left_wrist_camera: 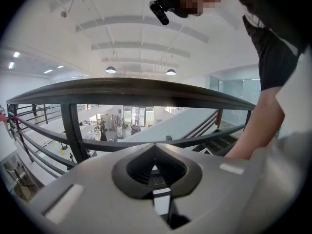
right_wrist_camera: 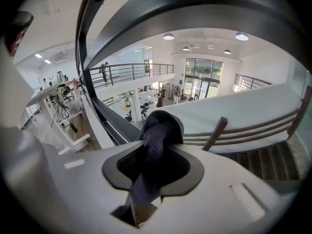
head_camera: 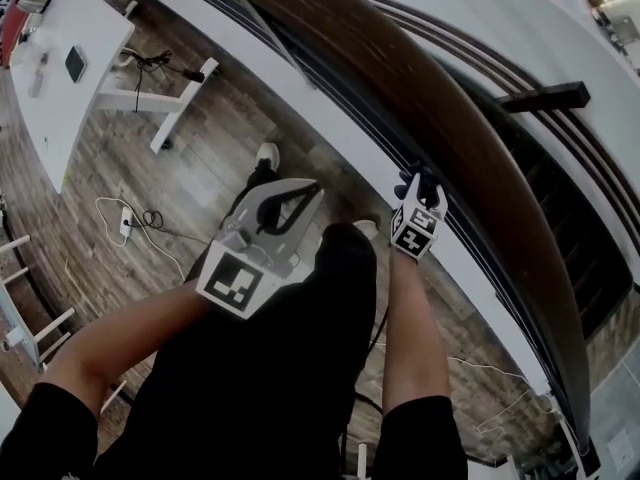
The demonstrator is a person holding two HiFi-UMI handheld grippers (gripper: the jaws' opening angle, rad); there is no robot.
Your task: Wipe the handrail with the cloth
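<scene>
The handrail [head_camera: 460, 138] is a broad dark-brown curved rail running from the top middle to the lower right of the head view. My right gripper [head_camera: 420, 186] is held up close against its near side, shut on a dark grey cloth [head_camera: 418, 176]. In the right gripper view the cloth [right_wrist_camera: 152, 152] bulges from between the jaws, with the rail [right_wrist_camera: 204, 9] arching just above. My left gripper [head_camera: 312, 190] hangs lower and to the left, away from the rail, shut and empty. In its own view the left gripper [left_wrist_camera: 155, 145] faces the rail [left_wrist_camera: 136, 89] from below.
Dark metal bars [left_wrist_camera: 75, 130] run under the rail, with an open hall beyond. A white desk [head_camera: 60, 58] stands at the upper left, and cables with a power strip [head_camera: 128, 223] lie on the wooden floor. Stairs [right_wrist_camera: 273, 155] descend on the right.
</scene>
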